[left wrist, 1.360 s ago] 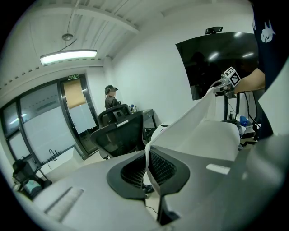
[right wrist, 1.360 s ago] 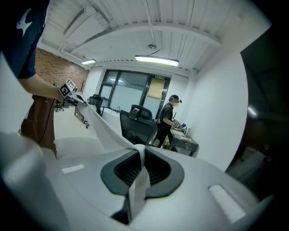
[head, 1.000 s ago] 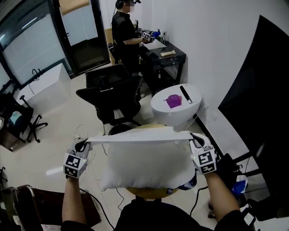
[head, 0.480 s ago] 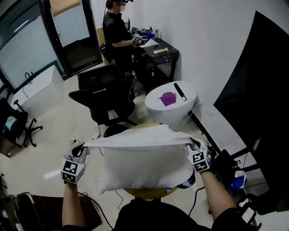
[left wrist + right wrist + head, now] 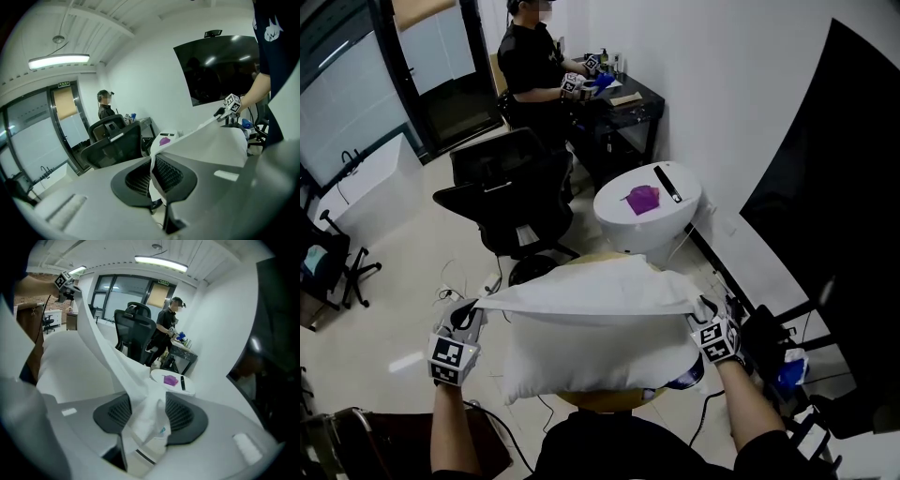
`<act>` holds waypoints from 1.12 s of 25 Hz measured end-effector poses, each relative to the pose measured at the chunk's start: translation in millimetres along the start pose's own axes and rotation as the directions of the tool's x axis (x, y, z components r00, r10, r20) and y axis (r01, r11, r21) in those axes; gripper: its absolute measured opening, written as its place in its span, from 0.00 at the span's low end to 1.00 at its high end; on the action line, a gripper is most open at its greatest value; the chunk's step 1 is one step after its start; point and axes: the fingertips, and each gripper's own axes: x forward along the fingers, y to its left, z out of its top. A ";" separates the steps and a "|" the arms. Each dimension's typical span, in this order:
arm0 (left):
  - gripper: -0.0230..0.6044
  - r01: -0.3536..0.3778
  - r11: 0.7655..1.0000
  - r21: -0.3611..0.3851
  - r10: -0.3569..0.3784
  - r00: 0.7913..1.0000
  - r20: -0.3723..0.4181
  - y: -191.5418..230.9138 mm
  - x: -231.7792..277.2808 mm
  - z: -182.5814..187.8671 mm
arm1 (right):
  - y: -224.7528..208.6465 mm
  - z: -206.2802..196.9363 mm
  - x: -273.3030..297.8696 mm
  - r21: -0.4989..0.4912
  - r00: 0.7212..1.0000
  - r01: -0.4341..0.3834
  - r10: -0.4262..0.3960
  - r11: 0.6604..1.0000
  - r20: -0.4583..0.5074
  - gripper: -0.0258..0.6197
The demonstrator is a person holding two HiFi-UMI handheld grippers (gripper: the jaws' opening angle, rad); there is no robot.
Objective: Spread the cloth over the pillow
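My left gripper (image 5: 153,168) has its jaws pressed together on one corner of the thin white cloth (image 5: 586,292). The fabric's edge runs out from between the dark ribbed pads (image 5: 173,176). My right gripper (image 5: 149,414) has just been opening its jaws. They now stand spread, and the opposite corner of the cloth lies loosely bunched between them, with neither pad squeezing it.

From the head view, the cloth stretches from one gripper to the other. It is draped across the top and far edge of the plump white pillow (image 5: 595,354), while the pillow's near face shows bare below it. The left gripper sits just beside the pillow's upper left corner, and the right gripper is just beside its upper right corner.

The pillow rests on a round yellowish seat (image 5: 602,401). Just beyond the pillow stands a round white table (image 5: 623,225) carrying a small purple object (image 5: 642,199). Beyond the pillow and to its left is a black mesh office chair (image 5: 508,197). Well past that, a person (image 5: 525,66) in dark clothes stands at a black desk (image 5: 623,117).
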 end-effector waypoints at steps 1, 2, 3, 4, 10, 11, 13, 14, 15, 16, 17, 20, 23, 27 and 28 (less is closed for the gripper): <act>0.04 0.001 1.000 0.000 -0.001 1.000 0.004 0.6 0.6 0.8 | 0.8 -2.7 -5.9 0.002 1.000 0.013 -0.013 1.000 0.010 0.39; 0.04 0.004 1.000 -0.001 -0.004 1.000 0.007 1.0 1.1 1.0 | 1.6 -6.2 -11.3 0.009 1.000 0.024 -0.024 1.000 0.018 0.41; 0.04 0.008 1.000 -0.003 -0.008 1.000 0.009 1.1 1.8 0.9 | 2.9 -10.3 -15.1 0.023 0.999 0.028 -0.029 0.999 0.024 0.42; 0.04 0.012 1.000 -0.004 -0.012 1.000 0.011 1.1 2.8 0.8 | 4.9 -14.8 -17.1 0.048 0.999 0.021 -0.022 0.999 0.029 0.44; 0.04 -0.016 0.999 -0.044 0.017 1.000 0.022 16.3 7.2 2.6 | 22.1 -72.5 -14.5 0.172 0.993 -0.096 0.107 0.980 -0.054 0.46; 0.04 -0.020 0.998 -0.054 0.021 1.000 0.023 20.1 7.1 2.5 | 22.1 -83.7 -15.3 0.167 0.991 -0.096 0.111 0.981 -0.080 0.46; 0.04 -0.014 0.998 -0.059 0.016 1.000 0.020 23.7 8.0 1.3 | 17.0 -95.5 -15.7 0.157 0.989 -0.083 0.101 0.984 -0.110 0.45; 0.04 -0.010 0.998 -0.057 0.011 1.000 0.015 23.9 9.2 0.1 | 12.3 -95.3 -14.2 0.166 0.991 -0.078 0.095 0.983 -0.098 0.45; 0.04 -0.007 0.998 -0.055 0.008 1.000 0.010 23.3 10.6 -1.0 | 7.4 -91.4 -12.1 0.192 0.993 -0.081 0.095 0.978 -0.067 0.45; 0.04 -0.004 0.999 -0.054 0.005 1.000 0.007 22.3 12.1 -1.8 | 3.5 -85.3 -9.9 0.230 0.994 -0.092 0.102 0.969 -0.029 0.45; 0.04 -0.003 0.999 -0.054 0.003 1.000 0.005 21.6 13.5 -2.0 | 1.6 -79.3 -7.6 0.273 0.994 -0.110 0.114 0.956 0.001 0.45; 0.04 -0.004 0.999 -0.052 0.004 1.000 0.004 23.0 18.3 0.1 | 4.7 -79.0 2.8 0.349 0.989 -0.131 0.148 0.928 -0.020 0.44; 0.04 -0.005 0.999 -0.053 0.005 1.000 0.007 25.7 22.8 4.0 | 5.5 -87.1 11.2 0.376 0.989 -0.108 0.138 0.920 -0.053 0.38; 0.04 -0.008 0.999 -0.051 0.008 1.000 0.006 31.2 27.0 6.1 | -0.7 -78.0 18.6 0.366 0.994 -0.069 0.096 0.928 -0.058 0.10; 0.04 -0.009 0.999 -0.051 0.009 1.000 0.005 32.2 28.3 6.6 | -6.6 -74.1 18.7 0.357 0.995 -0.049 0.076 0.933 -0.059 0.06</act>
